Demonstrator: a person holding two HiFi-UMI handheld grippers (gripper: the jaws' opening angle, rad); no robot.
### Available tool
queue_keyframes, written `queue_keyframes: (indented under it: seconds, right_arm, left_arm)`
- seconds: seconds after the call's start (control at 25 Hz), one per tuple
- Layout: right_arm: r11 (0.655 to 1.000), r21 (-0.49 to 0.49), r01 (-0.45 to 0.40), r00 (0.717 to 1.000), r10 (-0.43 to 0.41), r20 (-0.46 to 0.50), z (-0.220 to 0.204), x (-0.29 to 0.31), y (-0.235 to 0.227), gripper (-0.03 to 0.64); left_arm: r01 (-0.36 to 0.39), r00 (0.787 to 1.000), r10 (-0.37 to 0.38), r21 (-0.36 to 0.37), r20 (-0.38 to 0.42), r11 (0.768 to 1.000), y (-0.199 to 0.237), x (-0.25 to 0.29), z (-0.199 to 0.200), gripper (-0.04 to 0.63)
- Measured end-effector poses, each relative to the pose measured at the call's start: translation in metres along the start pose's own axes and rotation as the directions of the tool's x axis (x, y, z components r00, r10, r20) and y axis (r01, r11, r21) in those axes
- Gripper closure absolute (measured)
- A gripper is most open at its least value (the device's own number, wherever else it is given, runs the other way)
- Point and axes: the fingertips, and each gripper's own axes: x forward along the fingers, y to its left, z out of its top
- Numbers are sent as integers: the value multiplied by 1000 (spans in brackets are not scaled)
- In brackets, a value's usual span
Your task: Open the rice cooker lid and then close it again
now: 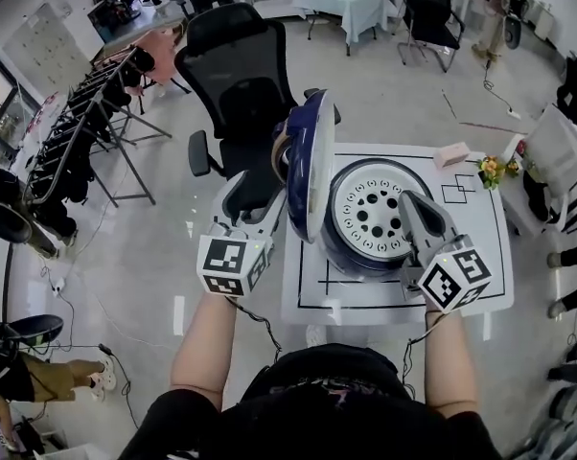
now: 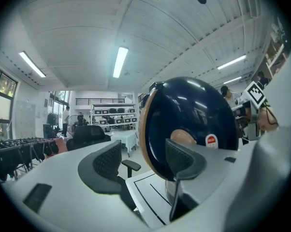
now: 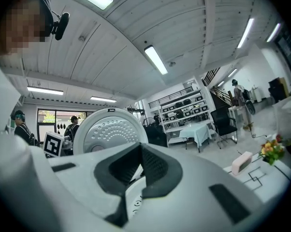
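The dark blue rice cooker (image 1: pixel 351 252) stands on the white table (image 1: pixel 394 305) with its lid (image 1: pixel 306 156) swung up and upright. A white round plate with holes (image 1: pixel 370 209) fills the cooker's mouth. My left gripper (image 1: pixel 255 188) is open just left of the lid's outer side, and nothing lies between its pads. In the left gripper view the blue lid (image 2: pixel 194 120) looms right behind the right finger (image 2: pixel 184 159) of my left gripper (image 2: pixel 145 164). My right gripper (image 1: pixel 415 214) is shut and empty over the cooker's right rim. The right gripper view shows the lid's white inner face (image 3: pixel 109 129) beyond my right gripper (image 3: pixel 140 167).
A pink box (image 1: pixel 451 154) and a small bunch of flowers (image 1: pixel 490 171) sit at the table's far right corner. A black office chair (image 1: pixel 236 75) stands just beyond the table's left side. Clothes racks (image 1: pixel 87 123) line the floor at far left.
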Motion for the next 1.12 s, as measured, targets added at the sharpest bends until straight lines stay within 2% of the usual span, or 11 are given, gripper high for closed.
queue_keyframes:
  seconds: [0.28,0.44,0.8,1.12]
  right_arm:
    - [997,0,-81,997,81,-11,-2,-35,5,615]
    - [992,-5,-129,992,128,-20,-2,-63,11,615]
    - [973,-15,-229,973,229,-28,-6,-130,31,615]
    - [965,-5,-264,964,264,-24,-9,-184,37,615]
  left_arm:
    - [-139,990,138,-43,-23,989,-16,-54,-8,290]
    - [-176,984,174,-54,-28,983,-48,-89,-6,288]
    - [-138,990,137,-70,-22,988,-162,-147,2,288]
    - [-102,995,101,-74,-21,992,-237,-178,11,288]
